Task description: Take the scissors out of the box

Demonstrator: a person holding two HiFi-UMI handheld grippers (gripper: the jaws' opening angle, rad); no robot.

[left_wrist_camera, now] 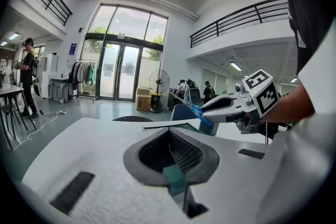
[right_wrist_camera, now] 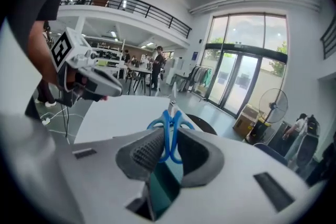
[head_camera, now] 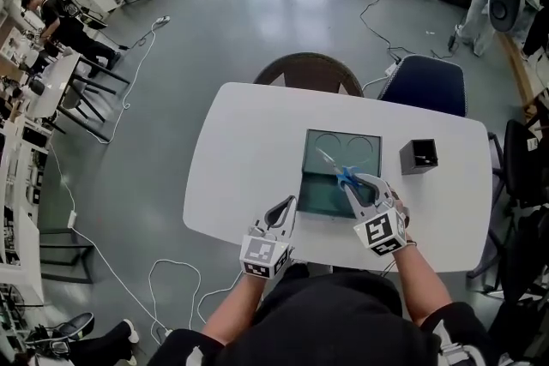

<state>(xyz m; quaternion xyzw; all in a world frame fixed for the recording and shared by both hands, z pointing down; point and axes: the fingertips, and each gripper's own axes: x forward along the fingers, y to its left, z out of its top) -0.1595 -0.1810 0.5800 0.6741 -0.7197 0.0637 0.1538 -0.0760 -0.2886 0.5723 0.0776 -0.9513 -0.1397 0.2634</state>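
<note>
My right gripper (right_wrist_camera: 169, 138) has its jaws clamped on the blue-handled steel scissors (head_camera: 343, 177) above the open dark-green box (head_camera: 319, 195); I'd lift straight clear (left gripper (head_camera: 288, 205) jaws together, empty).

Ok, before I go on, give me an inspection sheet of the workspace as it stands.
Surface: white table.
Job's things: scissors, blue handles, held over the open dark green box.
Clutter: small black container right of the box.
Grippers: right gripper shut on the scissors; left gripper jaws together, holding nothing, at the table's near edge.
Cables: white cable on the floor at left; black cable beyond the chairs.
Surroundings: wicker chair and blue chair behind the table; a person at far desks.
</note>
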